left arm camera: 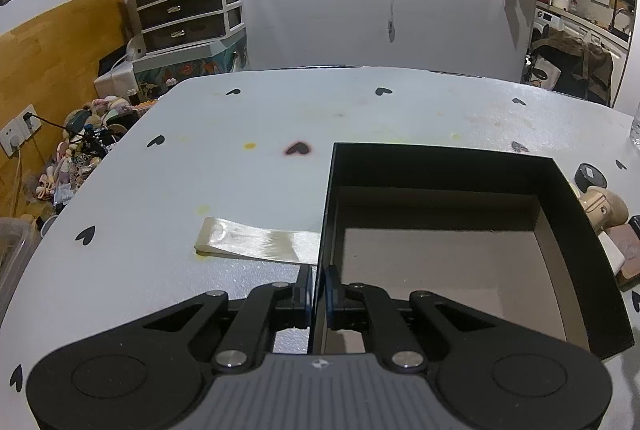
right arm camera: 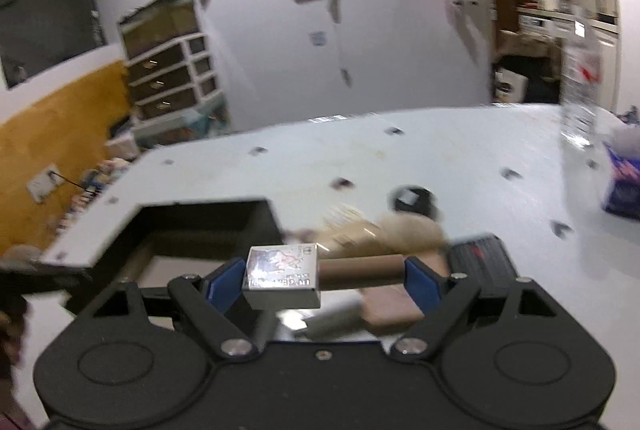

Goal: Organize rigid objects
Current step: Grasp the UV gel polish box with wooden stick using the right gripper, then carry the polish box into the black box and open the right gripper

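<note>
A black open box (left arm camera: pixel 440 166) with a tan inside stands on the white table. My left gripper (left arm camera: pixel 318 290) is shut on the box's left wall, one finger outside and one inside. In the blurred right wrist view my right gripper (right arm camera: pixel 325 280) is shut on a silver-capped brown cylinder (right arm camera: pixel 282 270), held crosswise between the blue pads above the table. The box (right arm camera: pixel 200 218) lies ahead and to its left. Right of the box sit a wooden figure (left arm camera: pixel 604 208) (right arm camera: pixel 400 230), a black round puck (left arm camera: pixel 590 176) (right arm camera: pixel 412 200), a dark ridged item (right arm camera: pixel 484 258) and a pinkish block (right arm camera: pixel 390 306).
A glossy tape strip (left arm camera: pixel 256 240) lies on the table left of the box. A clear bottle (right arm camera: pixel 580 90) and a blue packet (right arm camera: pixel 624 182) stand at the far right. A drawer unit (left arm camera: pixel 188 6) and floor clutter are beyond the table's left edge.
</note>
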Demonstrator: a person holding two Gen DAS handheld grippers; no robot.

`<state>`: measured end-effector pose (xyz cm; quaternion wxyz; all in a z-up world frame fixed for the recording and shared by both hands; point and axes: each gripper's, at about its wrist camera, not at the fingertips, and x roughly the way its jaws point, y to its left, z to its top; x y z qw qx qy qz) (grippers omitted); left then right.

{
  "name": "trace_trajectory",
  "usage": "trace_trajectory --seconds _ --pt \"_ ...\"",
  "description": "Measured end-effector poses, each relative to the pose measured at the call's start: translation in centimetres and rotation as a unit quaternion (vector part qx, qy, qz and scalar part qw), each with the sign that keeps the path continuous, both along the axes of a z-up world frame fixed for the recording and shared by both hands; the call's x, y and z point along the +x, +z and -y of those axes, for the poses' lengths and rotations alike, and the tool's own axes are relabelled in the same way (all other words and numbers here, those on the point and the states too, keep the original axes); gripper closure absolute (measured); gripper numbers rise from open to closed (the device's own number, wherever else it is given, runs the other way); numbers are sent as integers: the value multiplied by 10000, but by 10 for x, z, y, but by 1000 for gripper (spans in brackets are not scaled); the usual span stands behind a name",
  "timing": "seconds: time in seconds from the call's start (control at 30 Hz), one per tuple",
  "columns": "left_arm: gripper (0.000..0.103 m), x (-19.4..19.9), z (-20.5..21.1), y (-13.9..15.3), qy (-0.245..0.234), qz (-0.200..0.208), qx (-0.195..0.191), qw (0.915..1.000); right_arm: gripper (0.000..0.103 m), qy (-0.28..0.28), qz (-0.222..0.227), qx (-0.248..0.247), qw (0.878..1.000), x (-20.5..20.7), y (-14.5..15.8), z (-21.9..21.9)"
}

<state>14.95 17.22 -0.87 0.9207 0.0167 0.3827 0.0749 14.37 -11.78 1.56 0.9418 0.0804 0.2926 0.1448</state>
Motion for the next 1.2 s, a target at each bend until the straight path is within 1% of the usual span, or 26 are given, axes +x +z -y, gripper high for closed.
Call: trace_trajectory --seconds 0.13,0.27,0.47,0.63,0.8,0.97,1.2 --pt "97 0 -1 0 -17 17 -40 10000 17 259 26 -17 9997 13 18 -33" --pt "97 1 -2 -1 -58 60 -81 9999 17 508 -292 98 9982 34 22 -73" --pt "97 1 -2 -3 -98 47 -45 9999 17 582 -973 186 9934 66 5 -128" --pt "96 3 -4 -7 -83 38 -123 9999 17 551 -1295 121 9900 86 -17 -162" --pt "96 7 -5 -9 -64 45 -157 9998 17 378 -1575 138 9867 104 -35 -178" --pt "96 6 -7 -9 -83 55 -266 9996 17 164 -1711 206 9849 115 -45 -185" --pt "96 6 -3 -10 -193 50 -402 9990 16 -26 -2038 567 9774 125 -54 -187"
